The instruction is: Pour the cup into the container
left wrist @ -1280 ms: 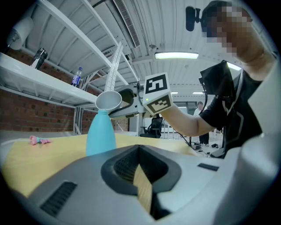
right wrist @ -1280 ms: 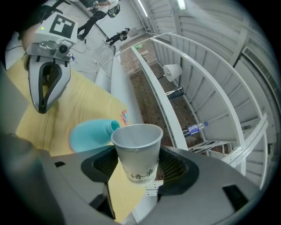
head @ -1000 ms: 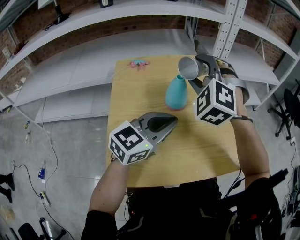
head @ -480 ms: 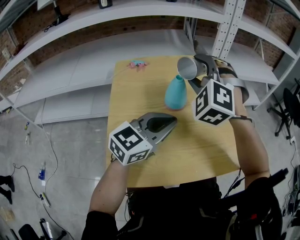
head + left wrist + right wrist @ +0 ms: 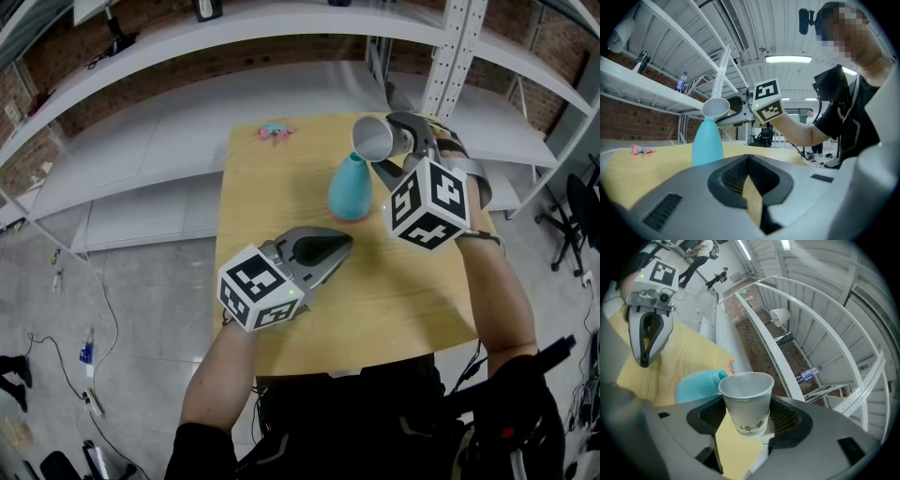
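Note:
A teal bottle-shaped container (image 5: 351, 187) stands upright on the wooden table (image 5: 281, 187). My right gripper (image 5: 398, 142) is shut on a white paper cup (image 5: 376, 138), held tipped on its side with its mouth just above the container's neck. In the right gripper view the cup (image 5: 746, 399) sits between the jaws with the container (image 5: 696, 386) behind it, and I see no stream leaving the rim. My left gripper (image 5: 343, 243) hovers shut over the table's middle, short of the container (image 5: 707, 140); the cup (image 5: 716, 107) shows above its neck.
A small pink object (image 5: 275, 130) lies at the table's far left corner. White metal shelving (image 5: 281, 56) runs behind the table, with an upright post (image 5: 448, 56) at the back right. An office chair (image 5: 577, 220) stands at the right.

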Available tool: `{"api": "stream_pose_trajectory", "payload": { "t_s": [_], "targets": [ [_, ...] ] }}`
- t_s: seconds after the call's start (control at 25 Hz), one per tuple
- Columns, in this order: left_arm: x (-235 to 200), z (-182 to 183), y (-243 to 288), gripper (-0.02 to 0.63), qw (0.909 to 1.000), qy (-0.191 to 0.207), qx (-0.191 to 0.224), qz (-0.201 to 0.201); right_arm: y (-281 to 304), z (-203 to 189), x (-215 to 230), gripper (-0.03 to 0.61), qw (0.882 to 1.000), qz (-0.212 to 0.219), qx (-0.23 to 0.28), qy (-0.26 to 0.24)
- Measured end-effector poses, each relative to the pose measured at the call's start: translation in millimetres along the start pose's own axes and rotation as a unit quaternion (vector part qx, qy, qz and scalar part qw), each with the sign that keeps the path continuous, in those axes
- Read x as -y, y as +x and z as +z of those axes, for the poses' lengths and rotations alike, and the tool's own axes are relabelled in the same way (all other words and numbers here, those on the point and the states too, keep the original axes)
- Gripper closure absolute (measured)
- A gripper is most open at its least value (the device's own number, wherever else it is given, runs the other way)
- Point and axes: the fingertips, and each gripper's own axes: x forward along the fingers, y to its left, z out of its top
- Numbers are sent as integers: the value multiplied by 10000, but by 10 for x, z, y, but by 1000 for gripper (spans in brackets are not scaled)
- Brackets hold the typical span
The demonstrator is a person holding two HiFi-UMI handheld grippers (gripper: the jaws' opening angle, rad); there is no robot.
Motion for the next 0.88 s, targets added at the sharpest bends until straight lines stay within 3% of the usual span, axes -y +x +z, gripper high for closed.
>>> {"api": "stream_pose_trajectory", "payload": {
  "t_s": [0.16,0.32,0.6,0.88],
  "targets": [
    [4,-4,4,623,10000,4,4,-7,11,-30,-43,284,9961,318,315,764],
    [-1,-7,-1,623,10000,9,1,-20,15,-114,-91,284,9837,630,544,1591],
    [9,-17,-8,623,10000,11,2,-60,-7,-417,-108,284,9481,778,739,2991],
    [11,-9,-19,623,10000,21,4,-63,-97,-617,-37,284,9134,845,973,3862]
  ]
}}
